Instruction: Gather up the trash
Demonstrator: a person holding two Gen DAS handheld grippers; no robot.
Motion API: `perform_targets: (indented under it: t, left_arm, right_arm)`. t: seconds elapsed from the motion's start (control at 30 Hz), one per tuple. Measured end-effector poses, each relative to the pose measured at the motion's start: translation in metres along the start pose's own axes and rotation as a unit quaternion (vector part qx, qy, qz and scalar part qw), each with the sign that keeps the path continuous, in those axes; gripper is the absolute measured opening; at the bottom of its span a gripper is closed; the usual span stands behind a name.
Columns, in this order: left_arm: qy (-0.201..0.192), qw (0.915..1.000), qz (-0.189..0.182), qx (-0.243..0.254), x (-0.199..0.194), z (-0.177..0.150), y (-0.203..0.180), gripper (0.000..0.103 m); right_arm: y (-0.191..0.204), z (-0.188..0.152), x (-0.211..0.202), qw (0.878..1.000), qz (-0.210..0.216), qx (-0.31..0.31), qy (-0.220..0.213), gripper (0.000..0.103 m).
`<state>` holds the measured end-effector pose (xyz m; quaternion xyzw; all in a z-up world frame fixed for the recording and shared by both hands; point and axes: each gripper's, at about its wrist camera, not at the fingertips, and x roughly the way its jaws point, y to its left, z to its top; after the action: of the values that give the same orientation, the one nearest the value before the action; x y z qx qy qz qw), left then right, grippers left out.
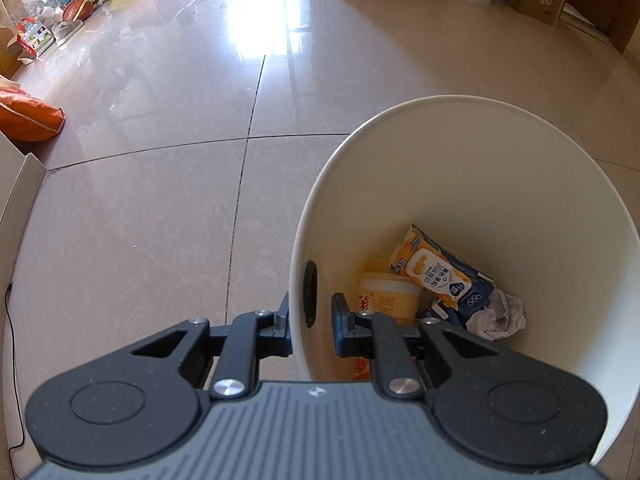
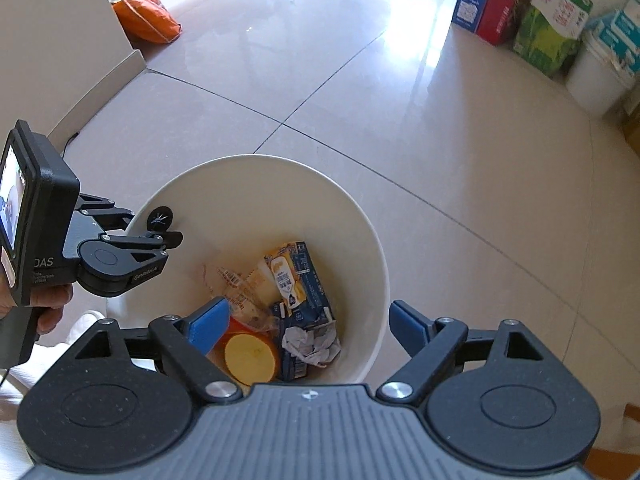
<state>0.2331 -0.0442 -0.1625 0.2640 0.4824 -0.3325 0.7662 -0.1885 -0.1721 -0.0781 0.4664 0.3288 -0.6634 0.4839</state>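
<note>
Left tool: the left tool (image 1: 311,320) straddles the near-left wall of the round white plastic bin (image 1: 460,168), one finger outside and one inside; whether the pads press the wall or only flank it, I cannot tell. In the right wrist view it (image 2: 160,226) sits at the bin's left rim (image 2: 360,232), with a hand (image 2: 48,308) on its grip at the left edge of the frame.
Right tool: the right tool (image 2: 310,326) hangs over the bin's mouth at the bottom of the frame, blue pads (image 2: 208,324) spread wide, holding nothing.
Trash: all lies at the bin's bottom in the lower centre. A yellow-and-blue drink carton (image 2: 296,276) rests against a yellow instant-noodle cup (image 2: 250,354); a crumpled white paper ball (image 2: 312,344) lies beside both; a clear plastic wrapper (image 2: 236,284) lies over the cup.
Floor: glossy beige floor tiles (image 2: 400,140) surround the bin; an orange bag (image 2: 146,12) lies upper left, coloured cardboard boxes (image 2: 520,8) upper right.
</note>
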Motion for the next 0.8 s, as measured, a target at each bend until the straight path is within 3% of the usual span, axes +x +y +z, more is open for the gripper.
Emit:
perform_targets:
  t: [0.1,0.23,0.3,0.33,0.37,0.47,0.7,0.8]
  left_arm:
    - [0.001,1.0,-0.002,0.003,0.0,-0.003,-0.001,0.015]
    - [-0.002,0.9999,-0.011,0.01,-0.004,-0.005,0.0,0.031]
    - [0.003,0.9998,-0.008,0.016,-0.003,-0.006,-0.001,0.053]
    - [0.005,0.9998,-0.006,0.019,-0.003,-0.007,-0.002,0.071]
    - [0.003,0.9998,-0.002,0.02,-0.003,-0.007,-0.002,0.08]
    - [-0.001,0.9995,0.009,0.03,-0.005,-0.008,-0.002,0.088]
    - [0.017,0.9995,0.008,0.026,-0.011,-0.006,0.003,0.088]
    - [0.02,0.9991,0.021,0.032,-0.024,-0.005,0.005,0.088]
  right_arm:
    - [0.003,-0.003,0.003,1.0,0.004,0.012,0.002,0.092]
    - [0.009,-0.013,0.012,1.0,0.006,0.025,0.005,0.095]
    - [0.01,-0.017,0.018,0.999,0.014,0.039,0.011,0.096]
    - [0.01,-0.02,0.022,0.999,0.018,0.047,0.015,0.096]
    - [0.01,-0.022,0.025,0.998,0.019,0.055,0.017,0.097]
    - [0.012,-0.027,0.033,0.998,0.013,0.066,0.02,0.1]
    - [0.017,-0.038,0.043,0.995,-0.02,0.099,0.014,0.103]
    - [0.022,-0.043,0.047,0.993,-0.053,0.107,0.019,0.103]
